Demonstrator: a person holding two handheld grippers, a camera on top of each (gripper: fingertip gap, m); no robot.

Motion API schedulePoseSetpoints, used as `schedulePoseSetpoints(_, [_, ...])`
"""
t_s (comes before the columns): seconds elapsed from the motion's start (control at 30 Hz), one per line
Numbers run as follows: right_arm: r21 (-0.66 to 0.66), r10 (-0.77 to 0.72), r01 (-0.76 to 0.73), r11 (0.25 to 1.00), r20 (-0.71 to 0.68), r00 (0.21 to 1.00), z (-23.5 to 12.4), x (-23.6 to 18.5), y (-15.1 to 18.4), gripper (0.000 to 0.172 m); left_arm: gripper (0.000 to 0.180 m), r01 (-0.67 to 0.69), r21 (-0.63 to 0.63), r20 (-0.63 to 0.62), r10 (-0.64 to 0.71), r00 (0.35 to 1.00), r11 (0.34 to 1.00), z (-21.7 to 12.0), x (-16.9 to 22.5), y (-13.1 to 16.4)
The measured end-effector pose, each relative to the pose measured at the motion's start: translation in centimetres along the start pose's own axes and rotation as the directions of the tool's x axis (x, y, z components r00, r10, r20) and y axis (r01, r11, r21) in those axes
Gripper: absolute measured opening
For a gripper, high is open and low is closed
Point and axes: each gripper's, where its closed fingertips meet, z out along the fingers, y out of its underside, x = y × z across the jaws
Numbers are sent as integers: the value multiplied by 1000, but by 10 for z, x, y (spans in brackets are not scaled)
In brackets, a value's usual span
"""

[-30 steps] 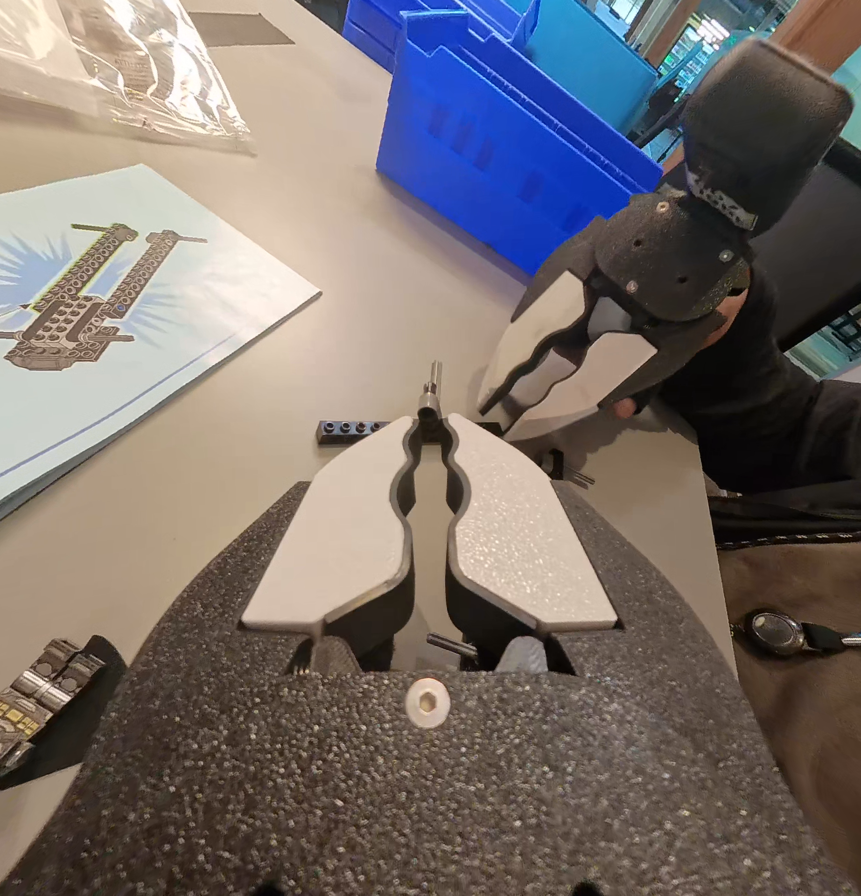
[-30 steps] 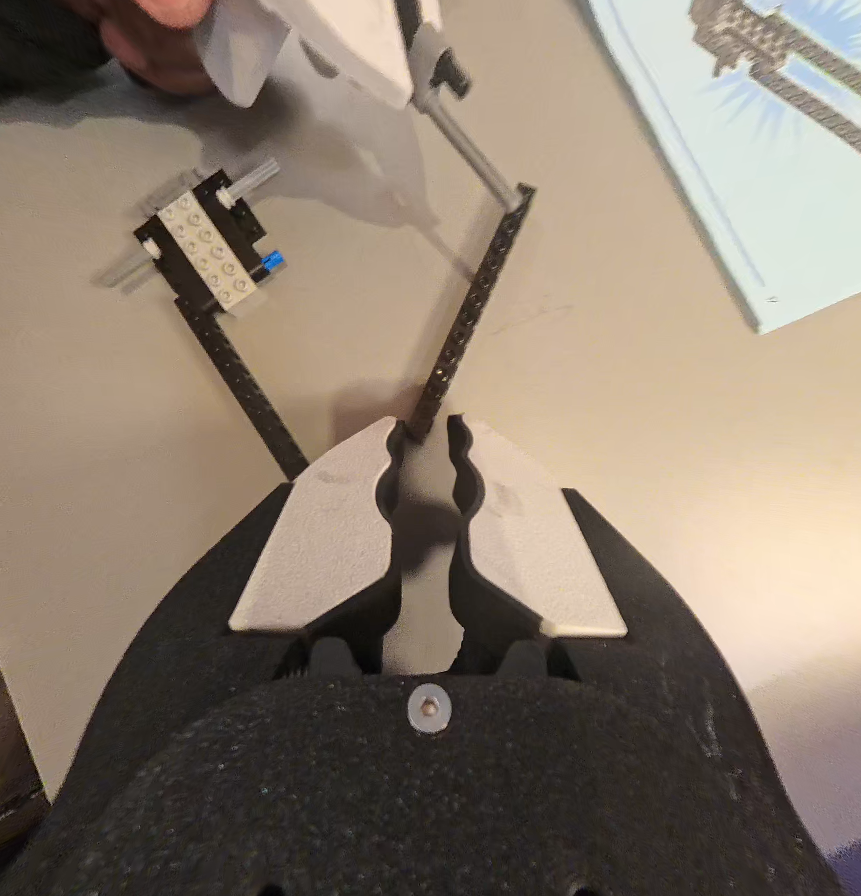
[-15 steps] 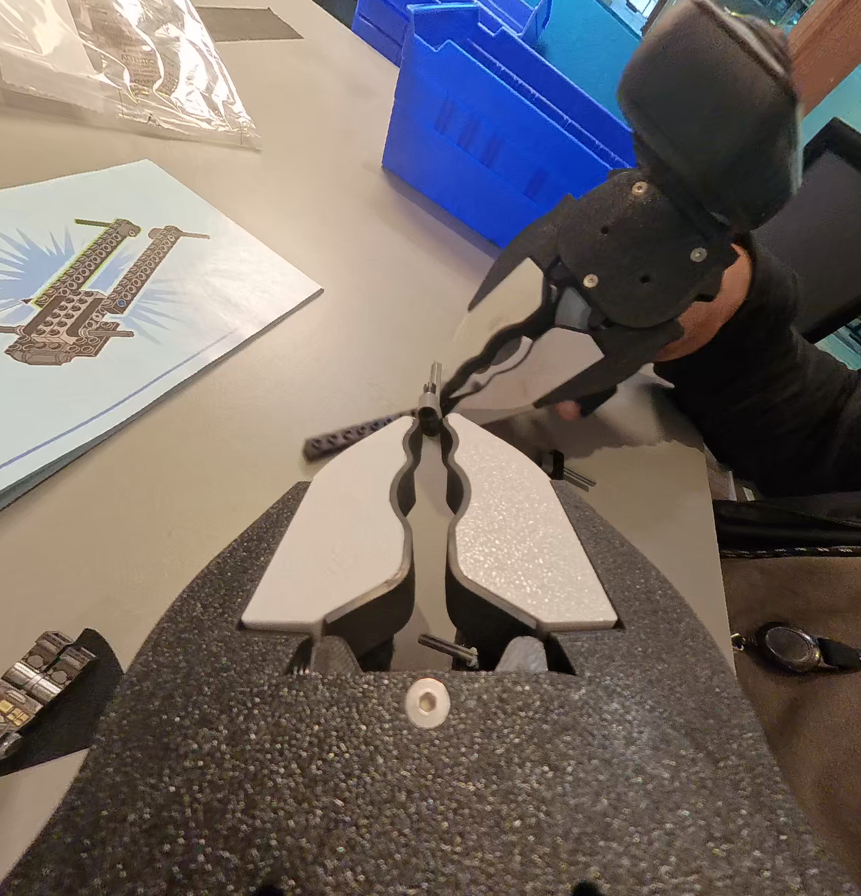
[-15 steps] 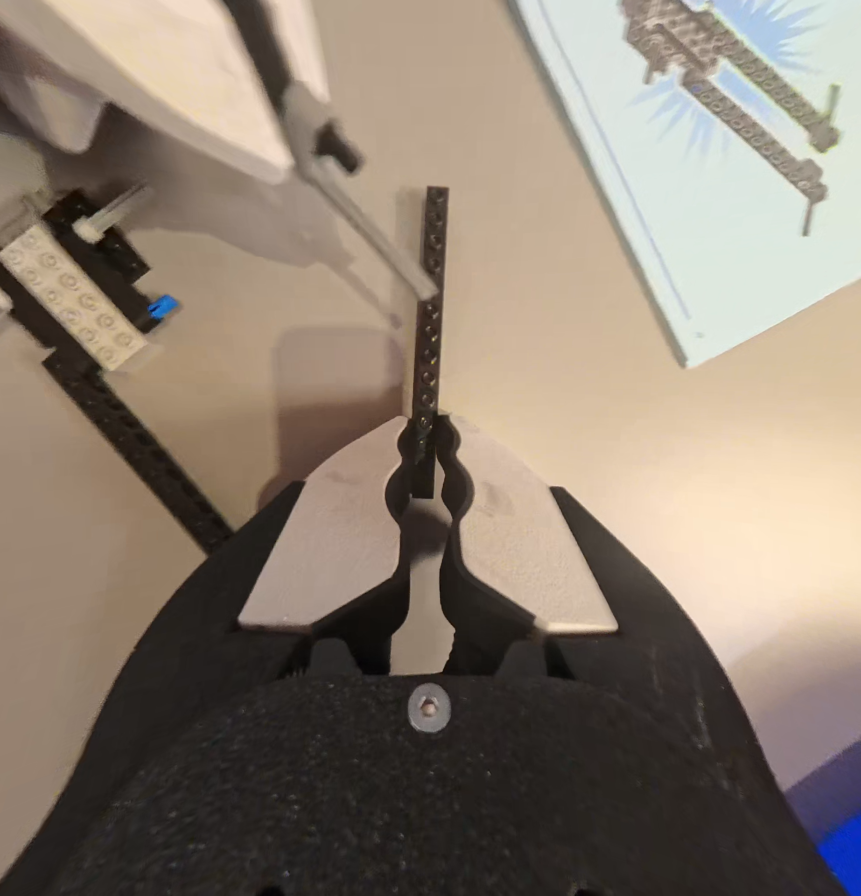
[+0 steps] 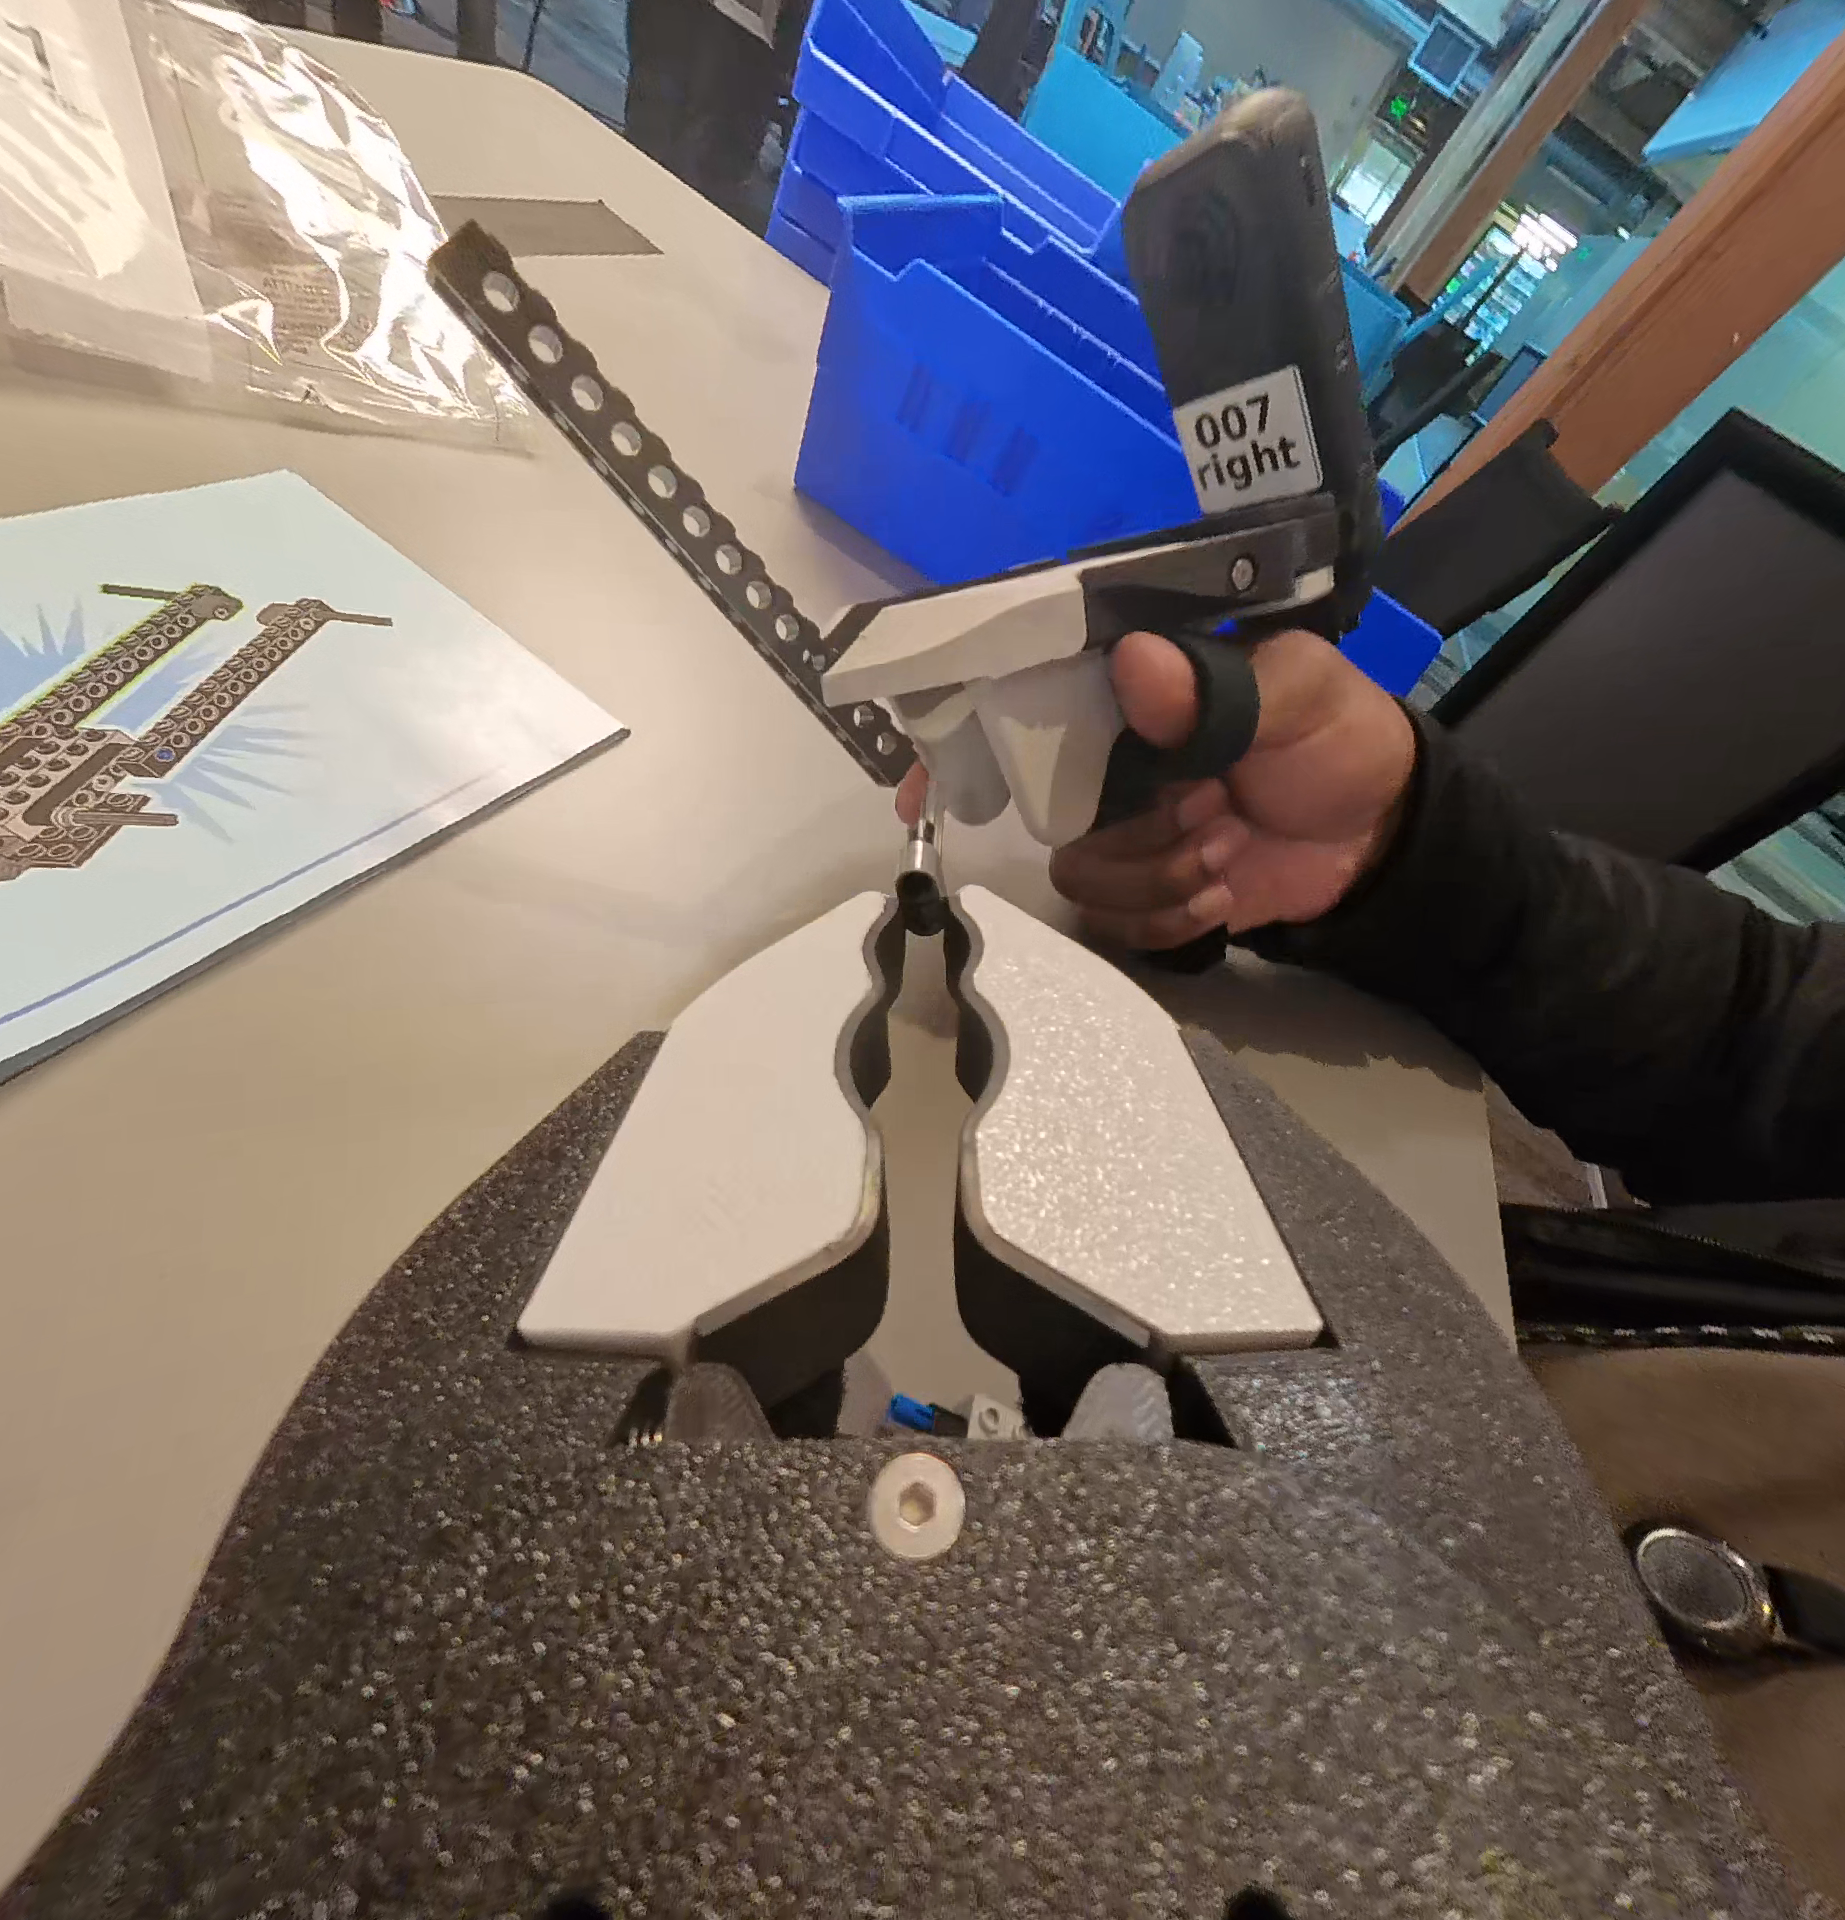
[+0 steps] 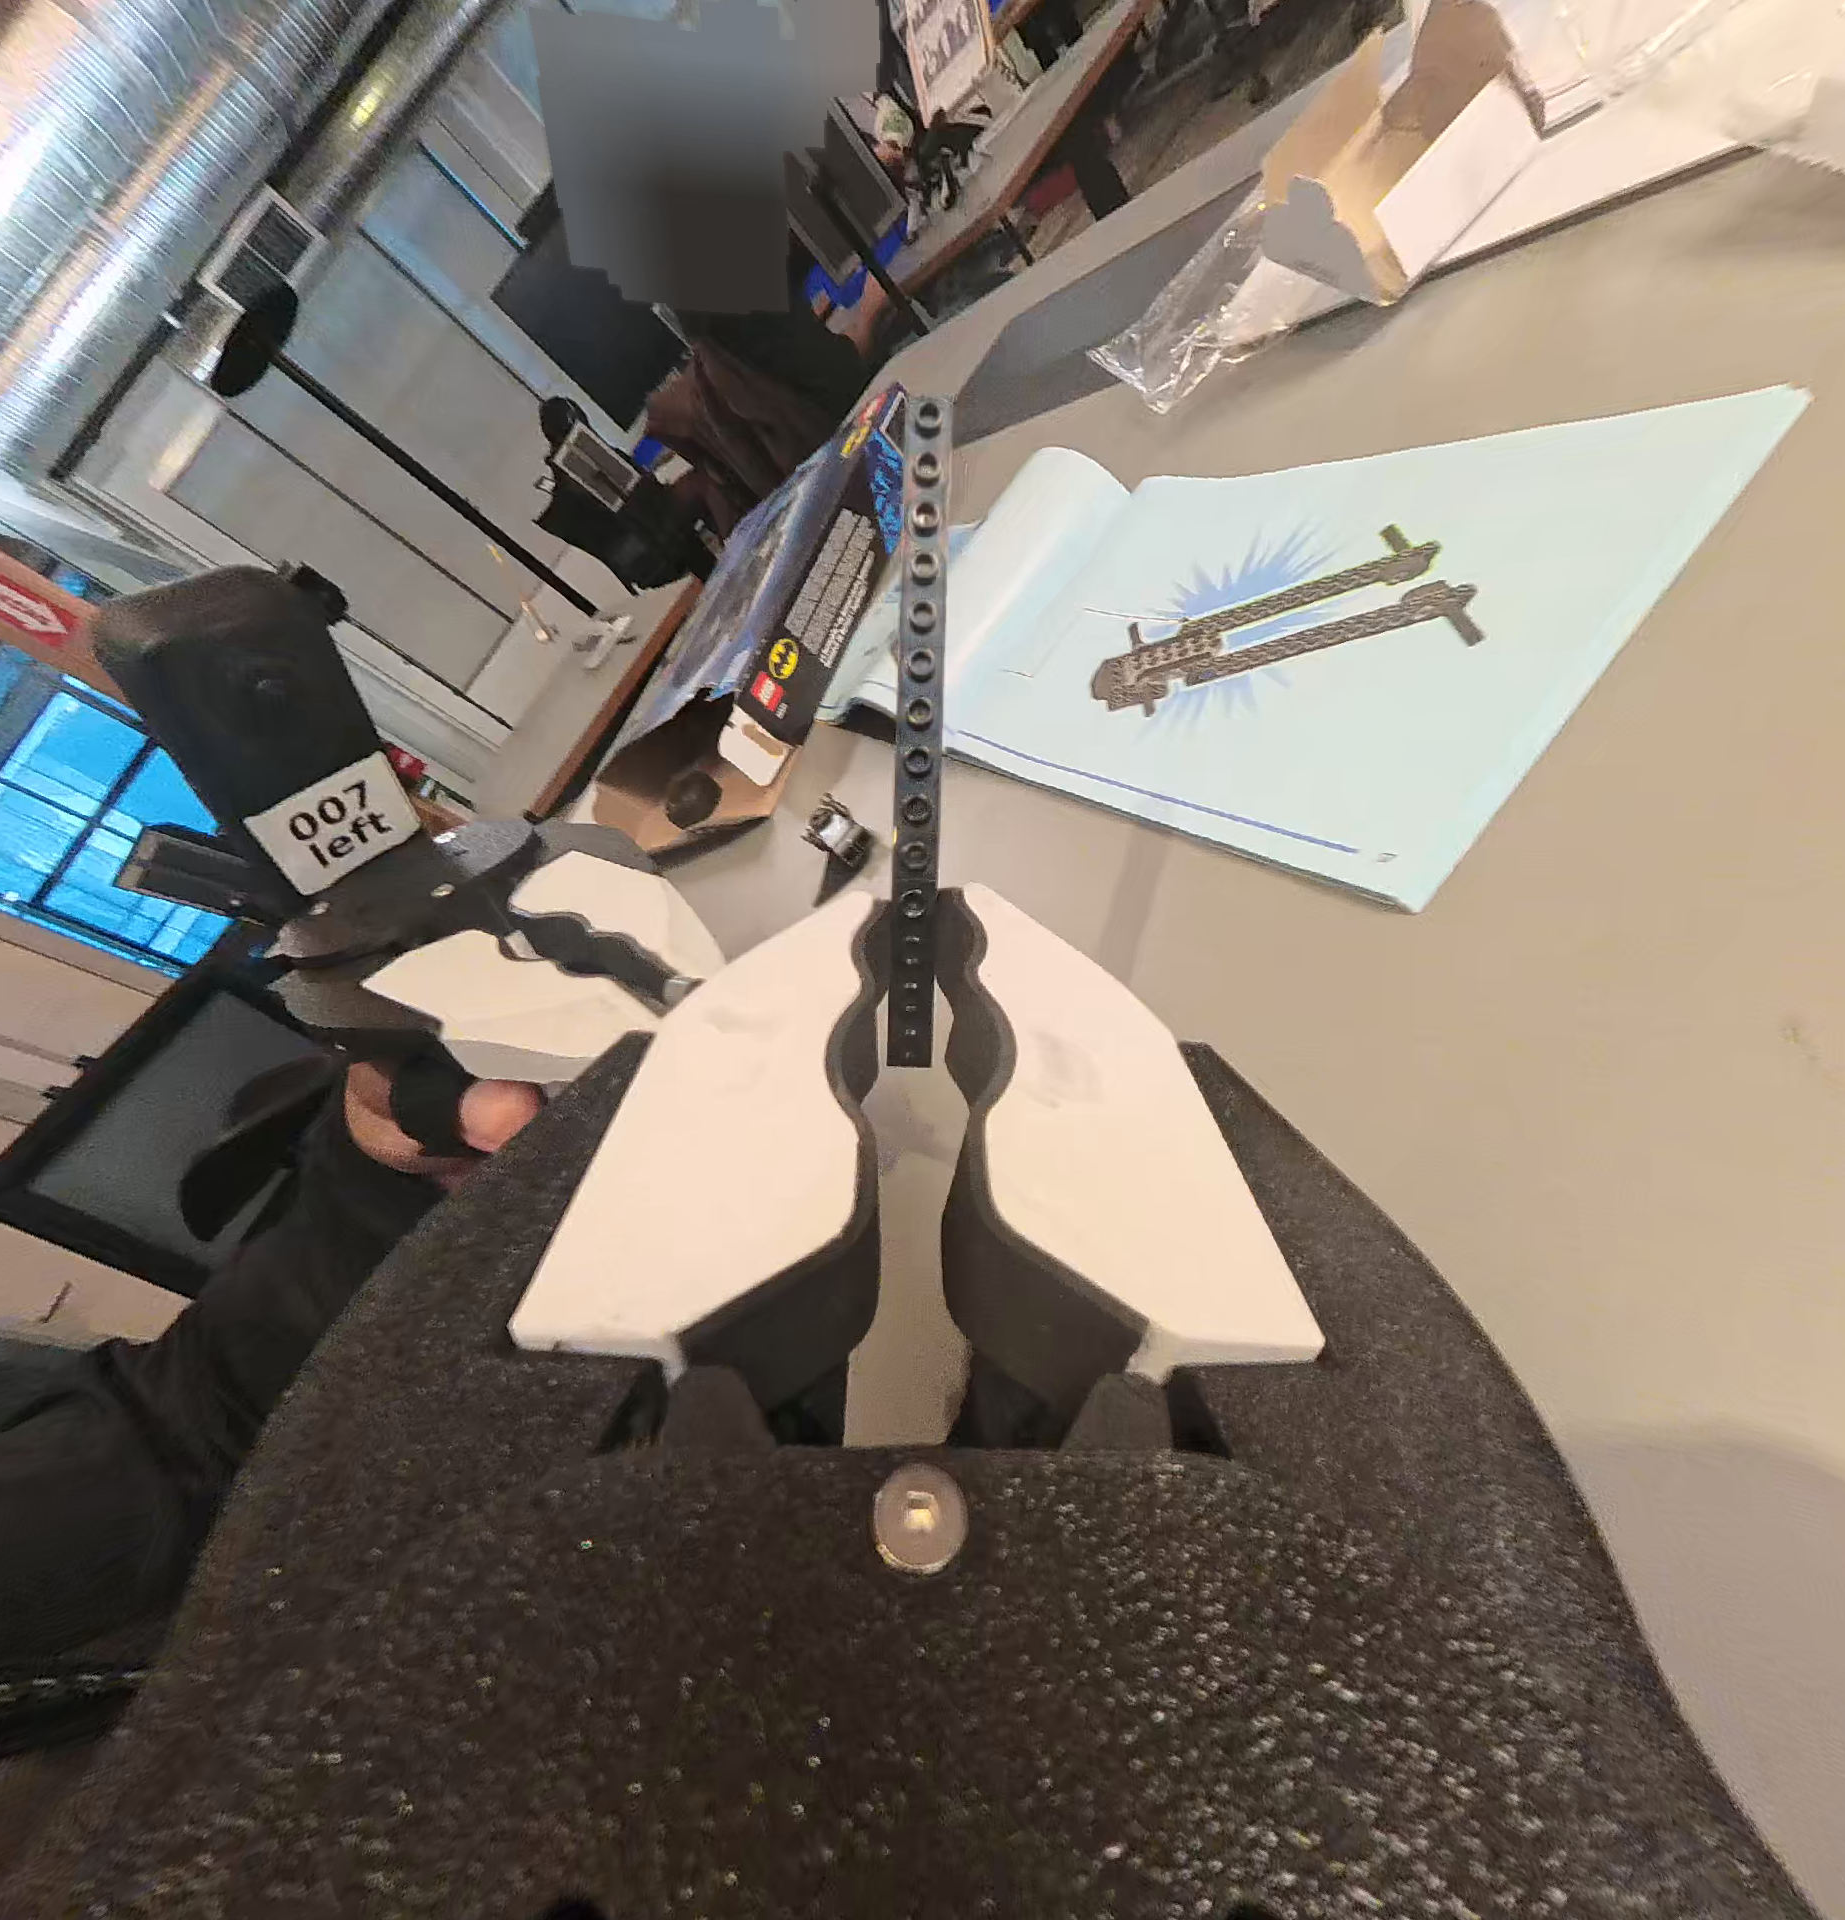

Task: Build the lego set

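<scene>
Black and long, the beam (image 6: 919, 665) rides in the right gripper (image 6: 919, 914), whose pads clamp its lower end so that most of its length sticks out past the fingertips, above the table (image 6: 1520, 1143). The left gripper (image 5: 923, 909) is clenched on a small black pin (image 5: 920, 902) joined to a grey axle (image 5: 928, 831), which points up toward the near end of the beam, just under the right gripper. Seen from the left wrist, the beam slants away over the table with its row of holes facing sideways. By my reading, the two pieces are being brought together, and doing that well means lining the axle with one hole before pushing, not pressing at an angle. The beam is held at one end only, so a sideways push could swing it in the pads; pressure is best sent along the hole's axis, close to the clamp. The axle tip is partly hidden behind the right gripper's fingers, so whether it touches the beam I cannot tell. An open booklet (image 5: 274, 675) lies on the table to the left, blue bins (image 5: 949, 416) stand beyond, and a clear bag (image 5: 305, 260) lies farther back.
</scene>
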Motion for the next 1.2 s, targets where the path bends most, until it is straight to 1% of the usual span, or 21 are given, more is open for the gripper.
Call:
schedulePoseSetpoints(0.07, [13,9,-9,1000,15,1000,2,-5,1,8,7,5,15,23,-6,1000,1000,0,-1,-2])
schedulePoseSetpoints(0.2, [25,-34,34,999,-8,999,6,-10,3,8,7,-5,25,79,3,997,1000,0,-6,-4])
schedulePoseSetpoints(0.57, [65,-86,92,994,-97,992,6,-4,2,8,7,-25,-24,195,29,980,999,5,-8,0])
schedulePoseSetpoints(0.7, [93,-57,68,993,-119,991,4,-1,1,8,7,-8,-20,228,12,974,1000,8,-7,0])
schedulePoseSetpoints(0.83, [132,-16,37,991,-155,988,0,3,0,8,7,-20,-21,268,25,963,1000,12,-6,2])
schedulePoseSetpoints(0.93, [167,-30,61,984,-185,982,-3,2,-3,8,7,-22,-20,277,27,960,1000,14,-3,1])
schedulePoseSetpoints(1.1, [198,-102,153,968,-249,963,-9,-1,-7,8,7,4,7,264,-6,964,1000,15,1,-4])
schedulePoseSetpoints(1.2, [220,-98,157,963,-255,962,-10,-3,-9,8,7,24,24,249,-29,968,999,15,2,-6])
